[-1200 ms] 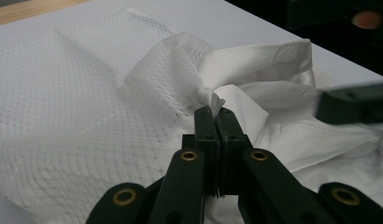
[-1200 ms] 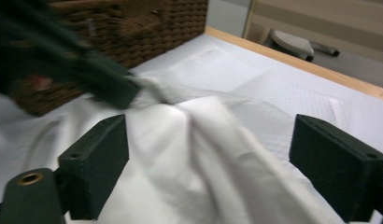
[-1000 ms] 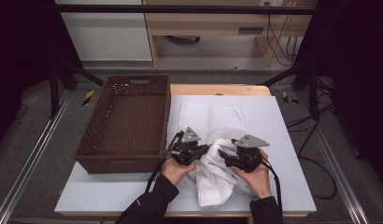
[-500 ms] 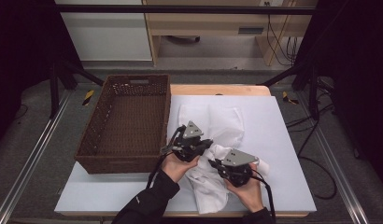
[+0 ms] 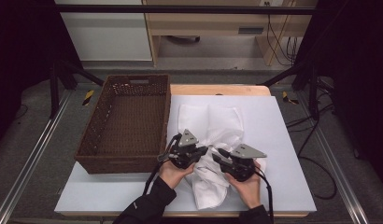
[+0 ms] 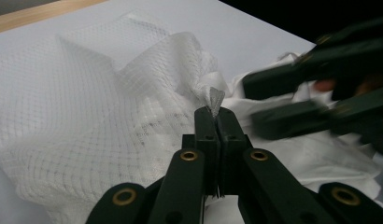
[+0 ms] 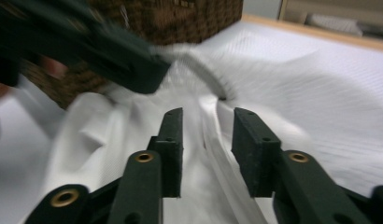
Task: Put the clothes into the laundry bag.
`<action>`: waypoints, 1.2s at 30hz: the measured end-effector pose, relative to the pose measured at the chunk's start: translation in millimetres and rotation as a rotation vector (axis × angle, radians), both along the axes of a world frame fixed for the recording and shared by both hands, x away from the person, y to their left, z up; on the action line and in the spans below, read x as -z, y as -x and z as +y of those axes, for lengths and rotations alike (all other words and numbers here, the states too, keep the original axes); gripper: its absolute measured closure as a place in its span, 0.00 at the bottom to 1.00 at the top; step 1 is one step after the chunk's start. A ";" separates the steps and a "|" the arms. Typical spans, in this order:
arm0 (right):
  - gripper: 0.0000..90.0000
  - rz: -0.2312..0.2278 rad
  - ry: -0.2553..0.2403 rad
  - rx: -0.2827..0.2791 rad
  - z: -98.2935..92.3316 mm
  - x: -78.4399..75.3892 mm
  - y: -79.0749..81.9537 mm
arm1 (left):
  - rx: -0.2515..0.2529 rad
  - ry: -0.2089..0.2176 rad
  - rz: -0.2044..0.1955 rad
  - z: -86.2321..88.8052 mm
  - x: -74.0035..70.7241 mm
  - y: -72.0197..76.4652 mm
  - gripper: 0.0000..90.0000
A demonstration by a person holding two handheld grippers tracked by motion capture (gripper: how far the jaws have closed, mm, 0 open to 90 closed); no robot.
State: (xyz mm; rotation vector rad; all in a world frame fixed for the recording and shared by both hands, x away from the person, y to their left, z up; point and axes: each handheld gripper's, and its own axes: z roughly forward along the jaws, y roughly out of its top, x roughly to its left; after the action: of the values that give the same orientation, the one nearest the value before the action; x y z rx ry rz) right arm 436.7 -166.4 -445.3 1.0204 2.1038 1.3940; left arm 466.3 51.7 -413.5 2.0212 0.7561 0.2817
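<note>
Left gripper point(image 6: 213, 119): you've clamped a pinch of the white mesh garment point(image 5: 213, 140), anchoring it mid-frame.
Right gripper point(image 7: 206, 140): jaws just opening, astride a fold, unpressed.
Basket point(image 5: 129, 121): left, waiting.

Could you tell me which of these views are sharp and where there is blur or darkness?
High view: even light on the table, dark surroundings, slightly soft. Left gripper view: mesh cloth and own jaws sharp, the other gripper smeared. Right gripper view: soft overall, the other gripper and basket blurred.

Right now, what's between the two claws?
White mesh cloth bunches between the left claw and right claw, in the high view.
</note>
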 end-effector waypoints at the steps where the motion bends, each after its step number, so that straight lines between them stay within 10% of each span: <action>1: 0.65 -0.018 -0.007 -0.004 -8.1 -5.9 6.2 | -0.001 -0.005 0.003 -0.7 2.4 -0.1 0.99; 9: 0.35 0.048 0.092 0.012 -21.8 7.7 9.4 | -0.003 -0.049 -0.014 -8.7 18.3 -1.0 0.99; 14: 0.79 0.141 0.127 -0.044 -0.9 22.8 -4.3 | -0.011 -0.032 -0.004 -5.5 15.6 -4.3 0.99; 17: 0.95 0.107 0.159 -0.054 3.9 16.2 2.5 | -0.016 -0.014 0.004 -4.3 11.7 -4.6 0.99; 24: 0.95 0.027 0.089 -0.138 22.3 -8.5 19.2 | 0.004 0.058 -0.020 -1.5 -6.7 3.2 0.99; 31: 0.95 0.071 0.118 0.016 40.0 27.4 -21.0 | -0.001 0.019 -0.019 -1.1 -3.7 10.2 0.99; 36: 0.89 0.046 0.080 0.023 32.4 24.8 -18.1 | -0.016 0.013 -0.014 7.7 5.5 9.1 0.99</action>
State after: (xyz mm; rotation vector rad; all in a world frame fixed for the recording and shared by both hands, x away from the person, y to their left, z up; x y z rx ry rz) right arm 454.7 -134.0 -470.1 1.0503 2.1555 1.2763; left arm 457.2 59.4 -419.0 1.9998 0.7635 0.2988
